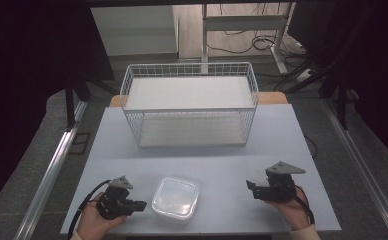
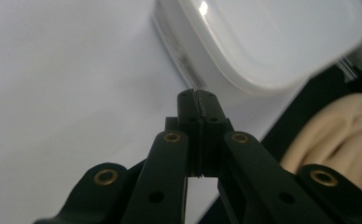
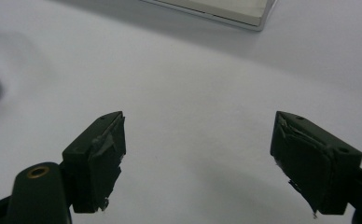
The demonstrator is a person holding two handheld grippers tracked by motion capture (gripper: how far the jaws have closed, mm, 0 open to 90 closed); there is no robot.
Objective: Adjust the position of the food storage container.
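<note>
The lidded container is translucent, glossy plastic with a smooth lid. The wire rack looks like white-coated metal. The table is matt, smooth, pale. Both grippers' black bodies seem matt plastic, with brass-coloured rivets.

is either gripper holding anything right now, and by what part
Nothing is held. The left gripper is shut on nothing, just short of the plastic container; the right gripper is open over bare table.

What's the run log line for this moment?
left gripper: shut, beside container | right gripper: open, empty | rack: behind
</note>
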